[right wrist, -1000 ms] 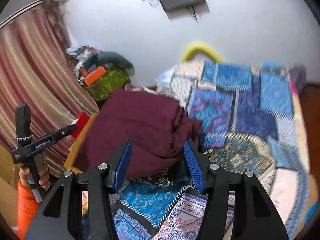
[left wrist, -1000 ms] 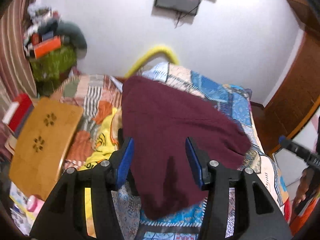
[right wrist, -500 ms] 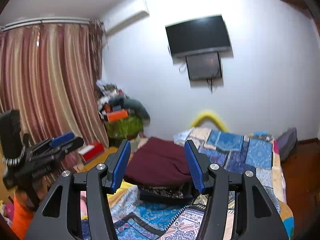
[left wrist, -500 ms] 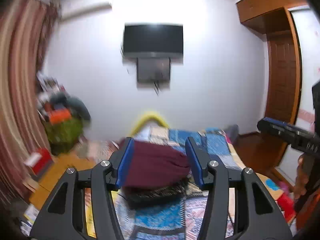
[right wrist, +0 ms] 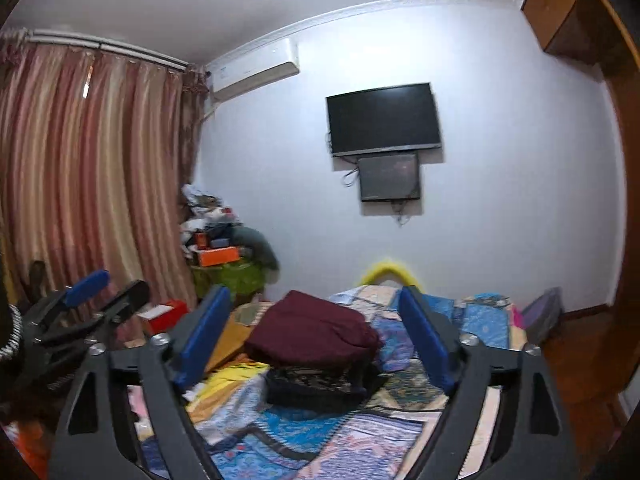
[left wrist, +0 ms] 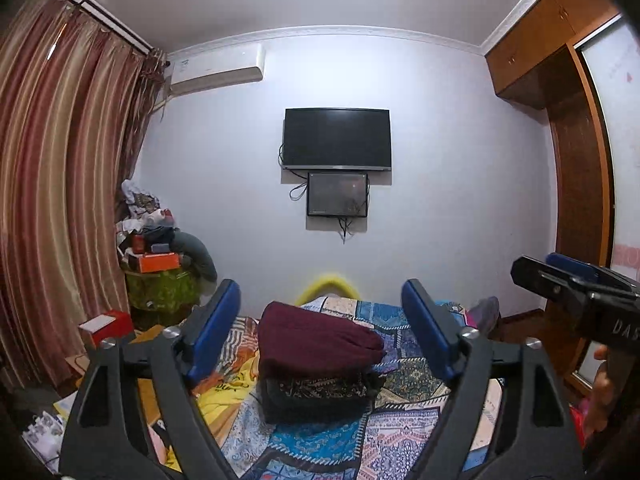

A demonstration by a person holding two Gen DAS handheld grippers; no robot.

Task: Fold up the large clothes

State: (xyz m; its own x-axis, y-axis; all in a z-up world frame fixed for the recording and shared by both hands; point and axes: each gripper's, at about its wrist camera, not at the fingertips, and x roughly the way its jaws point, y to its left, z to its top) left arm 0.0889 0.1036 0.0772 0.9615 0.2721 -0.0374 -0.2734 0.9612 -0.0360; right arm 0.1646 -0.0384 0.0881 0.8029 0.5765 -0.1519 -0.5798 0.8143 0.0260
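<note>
Both claws have pulled back from the folded maroon garment (left wrist: 316,340), which now tops a small stack (left wrist: 320,394) on the bed (left wrist: 400,436). Left claw (left wrist: 322,330) and right claw (right wrist: 316,334) are opening, nothing between them. That piece looks done; the yellow cloth (left wrist: 224,396) beside it seems unfolded.

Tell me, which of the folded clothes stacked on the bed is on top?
The plain maroon garment is on top. Beneath it lies a dark piece with a fine light pattern, and under that a plain dark one.
</note>
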